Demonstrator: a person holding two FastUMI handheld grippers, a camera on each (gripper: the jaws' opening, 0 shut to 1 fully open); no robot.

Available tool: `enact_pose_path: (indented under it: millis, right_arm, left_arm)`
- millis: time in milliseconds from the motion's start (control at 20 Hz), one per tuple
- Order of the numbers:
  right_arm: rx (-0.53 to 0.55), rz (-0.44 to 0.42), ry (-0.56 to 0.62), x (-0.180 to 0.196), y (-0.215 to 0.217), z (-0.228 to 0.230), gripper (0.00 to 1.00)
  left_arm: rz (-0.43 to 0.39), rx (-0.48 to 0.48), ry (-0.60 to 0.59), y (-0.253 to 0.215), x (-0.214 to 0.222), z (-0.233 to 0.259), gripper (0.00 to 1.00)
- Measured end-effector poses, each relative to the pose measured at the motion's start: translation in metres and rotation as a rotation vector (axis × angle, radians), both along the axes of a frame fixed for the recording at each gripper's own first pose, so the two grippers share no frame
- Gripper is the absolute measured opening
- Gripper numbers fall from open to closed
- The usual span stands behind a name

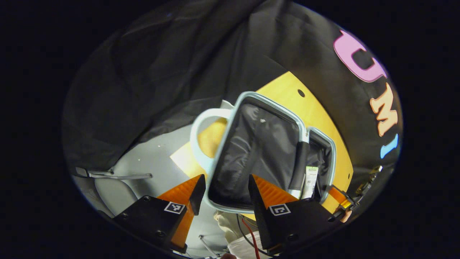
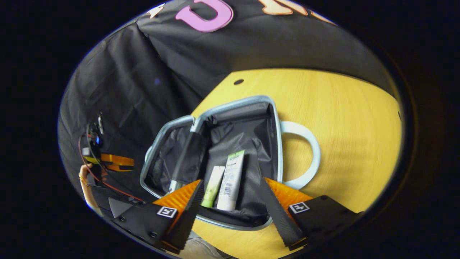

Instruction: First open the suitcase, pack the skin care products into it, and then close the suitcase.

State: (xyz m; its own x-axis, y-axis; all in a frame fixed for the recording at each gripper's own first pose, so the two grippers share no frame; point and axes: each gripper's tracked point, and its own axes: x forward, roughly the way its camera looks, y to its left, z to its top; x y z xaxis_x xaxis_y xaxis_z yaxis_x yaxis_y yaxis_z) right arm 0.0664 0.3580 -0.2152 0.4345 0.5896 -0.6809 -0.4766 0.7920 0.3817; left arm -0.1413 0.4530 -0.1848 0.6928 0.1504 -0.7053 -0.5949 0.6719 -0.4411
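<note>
On the table (image 2: 345,118), the suitcase (image 2: 235,104) lies open.
Two tubes (image 2: 230,180) lie side by side inside, long axes running toward the right hand-held gripper (image 2: 230,205); both it and the left hand-held gripper (image 1: 226,196) gape, holding nothing.

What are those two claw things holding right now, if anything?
Nothing. The right gripper is open above the open suitcase, where two tubes lie loose. The left gripper is open too, its fingers either side of the suitcase rim without pressing it.
</note>
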Motion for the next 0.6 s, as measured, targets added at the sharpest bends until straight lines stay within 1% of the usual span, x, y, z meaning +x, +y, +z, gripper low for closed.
enact_pose_path:
  millis: [150, 300, 500, 600]
  right_arm:
    - [0.072, -0.105, -0.073, 0.017, -0.027, 0.03, 0.98]
    - [0.096, -0.226, -0.112, 0.03, -0.075, 0.042, 0.98]
    - [0.088, -0.39, -0.13, 0.039, -0.151, 0.049, 0.98]
    - [0.082, -0.464, -0.145, 0.041, -0.185, 0.055, 0.98]
  left_arm:
    - [0.049, -0.007, -0.03, 0.033, 0.0, -0.002, 0.7]
    - [0.075, -0.016, -0.056, 0.051, 0.008, -0.014, 0.7]
    - [0.077, -0.042, -0.091, 0.064, 0.031, -0.037, 0.7]
    - [0.081, -0.038, -0.094, 0.07, 0.042, -0.049, 0.7]
